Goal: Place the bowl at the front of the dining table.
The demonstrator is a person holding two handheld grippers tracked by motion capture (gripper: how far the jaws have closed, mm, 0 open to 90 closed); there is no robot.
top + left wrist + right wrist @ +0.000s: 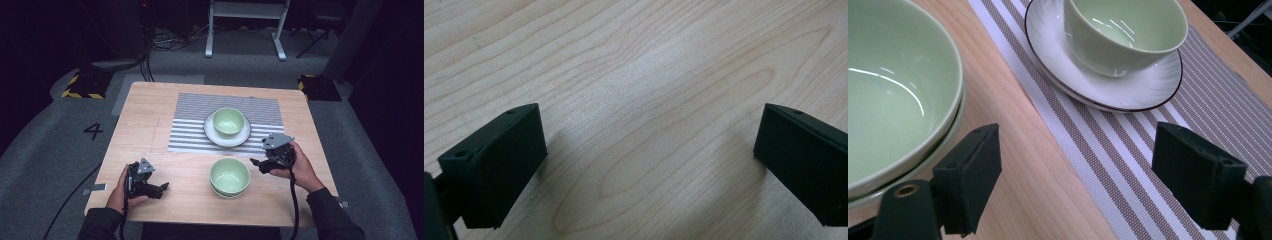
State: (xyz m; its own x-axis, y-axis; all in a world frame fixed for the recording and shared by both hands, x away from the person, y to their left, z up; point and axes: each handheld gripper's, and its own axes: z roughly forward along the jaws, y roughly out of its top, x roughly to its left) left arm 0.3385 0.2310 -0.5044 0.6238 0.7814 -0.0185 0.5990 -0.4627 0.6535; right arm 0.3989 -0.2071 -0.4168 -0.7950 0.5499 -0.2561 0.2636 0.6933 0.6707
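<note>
High view first: two stacked green bowls (229, 177) sit on the bare wood near the person's edge of the table (145, 125); a third green bowl (228, 120) already stands on a white plate (245, 137) on the striped placemat (190, 130) farther back. The right gripper (262, 165) hovers just beside the stack, on its right, with its jaws spread and nothing between them; the left gripper (161, 189) sits well apart to the left, low over bare wood, jaws likewise wide and empty.

From the right gripper view the stack's rim (923, 140) lies just off the left-hand jaw, not touching as far as I can tell; the plated bowl (1125, 35) and its plate (1128, 90) show beyond, on the mat (1108, 150). The left gripper view gives plain wood grain (649, 100) between two parted jaws.

I'd judge this as the approach to a pick: the right hand is lining up on the near stack, and nothing is gripped yet. The next move seems to call for bringing one jaw inside the top bowl's rim and the other outside; then closing firmly, since glazed ware is slick; then lifting straight so the lower bowl stays put. The left hand could steady that lower bowl.
</note>
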